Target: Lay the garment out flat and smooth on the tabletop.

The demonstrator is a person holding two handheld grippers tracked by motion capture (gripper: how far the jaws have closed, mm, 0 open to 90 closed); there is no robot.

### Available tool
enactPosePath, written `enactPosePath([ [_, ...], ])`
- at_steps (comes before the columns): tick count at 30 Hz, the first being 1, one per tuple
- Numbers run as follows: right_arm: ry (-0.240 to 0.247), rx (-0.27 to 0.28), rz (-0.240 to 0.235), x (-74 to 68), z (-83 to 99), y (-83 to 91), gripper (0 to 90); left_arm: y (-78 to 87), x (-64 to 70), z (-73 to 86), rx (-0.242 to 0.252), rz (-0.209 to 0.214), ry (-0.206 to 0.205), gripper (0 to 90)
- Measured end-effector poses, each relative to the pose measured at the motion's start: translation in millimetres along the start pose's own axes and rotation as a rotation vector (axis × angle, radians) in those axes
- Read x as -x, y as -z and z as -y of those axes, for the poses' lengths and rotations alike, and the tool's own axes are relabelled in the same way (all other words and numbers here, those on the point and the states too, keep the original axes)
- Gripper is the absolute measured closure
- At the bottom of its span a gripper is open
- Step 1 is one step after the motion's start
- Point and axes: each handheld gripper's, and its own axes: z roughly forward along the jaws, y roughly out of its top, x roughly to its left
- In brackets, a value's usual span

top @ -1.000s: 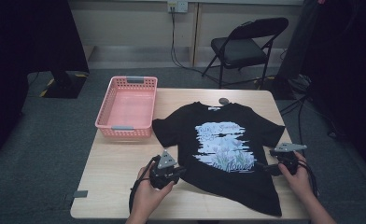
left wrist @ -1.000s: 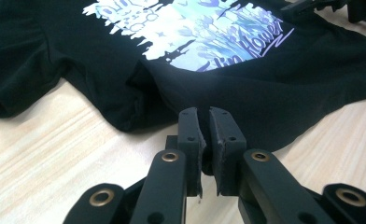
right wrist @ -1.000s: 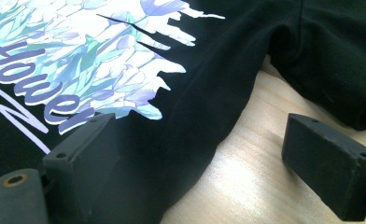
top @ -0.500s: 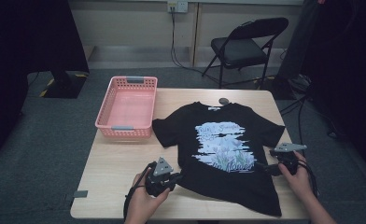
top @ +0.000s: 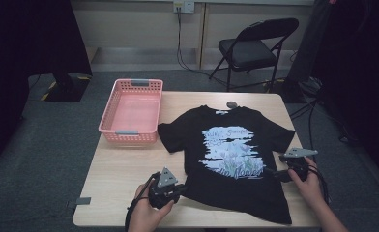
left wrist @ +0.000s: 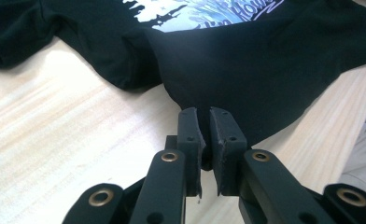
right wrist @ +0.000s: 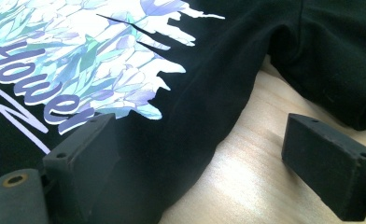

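Left tongs (left wrist: 204, 126) pinch the t-shirt (top: 231, 159) hem at 7 o'clock. Right tongs (right wrist: 204, 163) sit spread at 4 o'clock; I'd grab both layers before folding.

Matt black cloth T-shirt (top: 236, 159) (glossy-looking printed front) on a smooth pale wood tabletop (top: 124, 169); pink plastic basket (top: 132, 113).

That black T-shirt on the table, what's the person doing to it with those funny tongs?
A person is working on the black T-shirt spread flat on the wooden table. The left tongs are pinched shut on the shirt's bottom hem. The right tongs are wide open, straddling the shirt's side edge, gripping nothing yet. A pink basket sits beside the shirt. It may be the start of folding.
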Motion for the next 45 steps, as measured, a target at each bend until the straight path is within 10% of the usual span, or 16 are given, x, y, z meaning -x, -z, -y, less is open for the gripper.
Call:
enactPosePath([
  [17,-0.001,0.0,0.0,0.0,0.0,0.0,10.2,2.6,8.3,13.7,-0.047,0.002,0.013,82.3],
  [23,0.0,0.0,0.0,0.0,0.0,0.0,10.2,2.1,2.5,7.2,0.03,-0.04,0.006,40.4],
  [28,0.0,0.0,0.0,0.0,0.0,0.0,10.2,-10.9,-10.4,-4.3,0.037,-0.021,0.035,31.7],
  [45,0.0,0.0,0.0,0.0,0.0,0.0,10.2,-47.8,-22.6,-20.9,-0.105,0.023,0.046,82.6],
])
